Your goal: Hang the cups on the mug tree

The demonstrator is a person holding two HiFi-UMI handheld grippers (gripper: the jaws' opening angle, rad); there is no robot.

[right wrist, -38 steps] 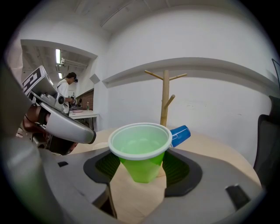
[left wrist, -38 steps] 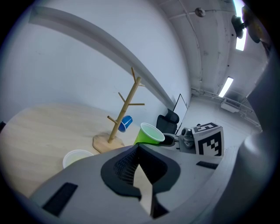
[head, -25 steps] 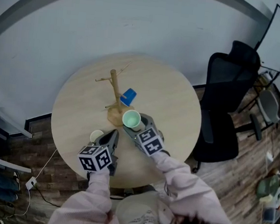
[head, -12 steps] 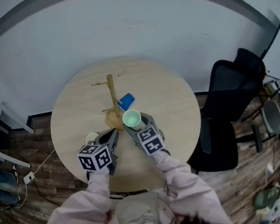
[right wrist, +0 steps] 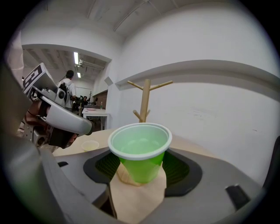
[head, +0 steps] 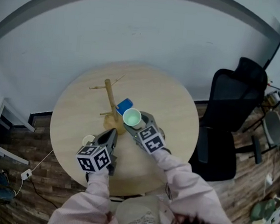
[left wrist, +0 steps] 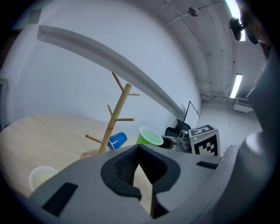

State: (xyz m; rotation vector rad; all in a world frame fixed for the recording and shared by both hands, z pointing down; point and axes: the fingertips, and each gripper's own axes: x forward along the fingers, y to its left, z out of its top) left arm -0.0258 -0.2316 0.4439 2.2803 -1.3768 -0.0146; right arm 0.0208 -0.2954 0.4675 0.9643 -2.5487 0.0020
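Both grippers sit further in over the table than a second ago. The green cup is now just beside the blue cup, and the pale cup lies further behind the left gripper's tips.

Counts: 3 cups, 1 mug tree, 2 grippers, 1 round table, 1 black office chair.

Right gripper: jaws fairly wide and clamped on the green cup, which is upright, mouth up and clear of the table, in front of the tree.

Left gripper: jaw tips together with nothing between them, near the tree's base.

The left gripper view shows five pegs on the tree. The green cup is on none of them, and the pale cup stands upright on the table, left of the left gripper.

The blue cup is tipped on its side close to the trunk. Cannot tell whether it lies on the table or hangs from a low peg, because its underside is cut off by the left gripper's body.

In the head view the left gripper partly covers the tree's base. The green cup's bottom is hidden between the right gripper's pads. The pale cup's lower part is cut off in the left gripper view.
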